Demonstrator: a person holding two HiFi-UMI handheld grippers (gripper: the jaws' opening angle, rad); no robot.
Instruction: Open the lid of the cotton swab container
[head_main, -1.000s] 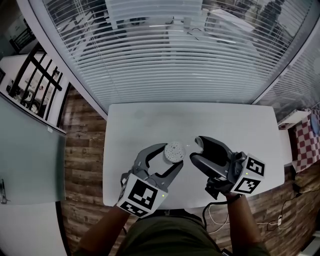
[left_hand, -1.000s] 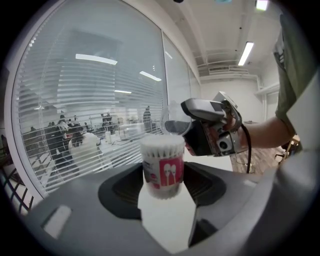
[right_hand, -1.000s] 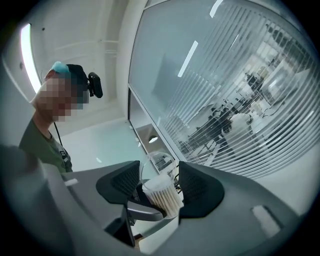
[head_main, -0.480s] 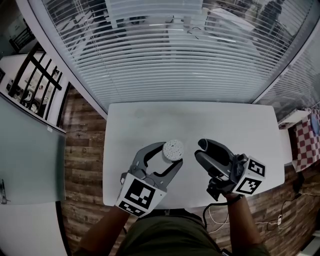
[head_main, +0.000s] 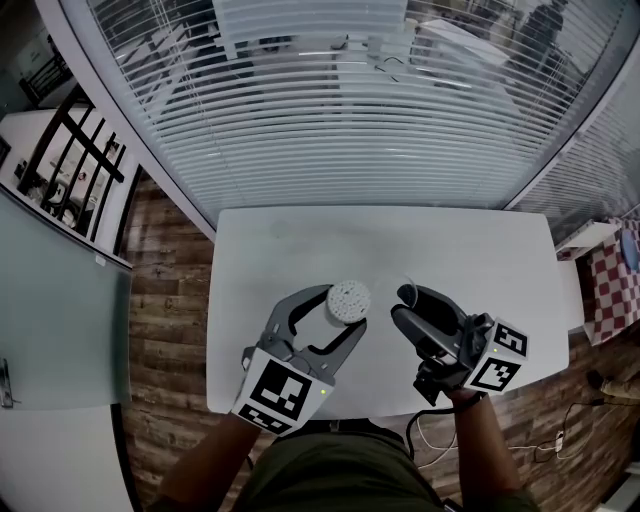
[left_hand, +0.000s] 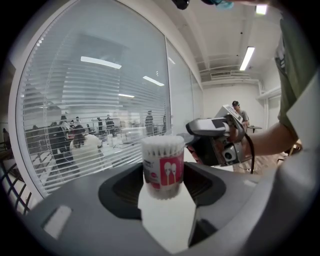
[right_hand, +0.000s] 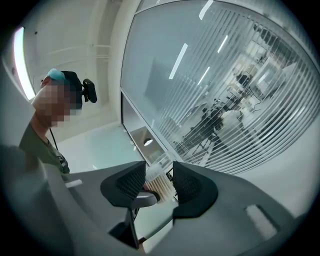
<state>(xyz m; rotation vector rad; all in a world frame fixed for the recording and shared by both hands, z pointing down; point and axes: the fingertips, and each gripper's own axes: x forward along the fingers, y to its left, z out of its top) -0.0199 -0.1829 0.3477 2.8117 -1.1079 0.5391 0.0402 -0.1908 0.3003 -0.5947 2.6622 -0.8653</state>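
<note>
Left gripper (head_main: 342, 310) is holding the cotton swab container (head_main: 348, 298) upright between widely spread jaws, over the near half of the white table (head_main: 300, 240), with the swab tips showing bare at its top. Right gripper (head_main: 402, 304) is hovering just beside it. Its jaws have just been closing to a narrower gap, with nothing visibly pinched. Window blinds (head_main: 330, 110) are hanging beyond.

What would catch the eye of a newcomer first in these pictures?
The cotton swab container, white swab heads showing on top, is gripped by the left gripper over the near half of the white table. Beyond the table, window blinds span the far side.
</note>
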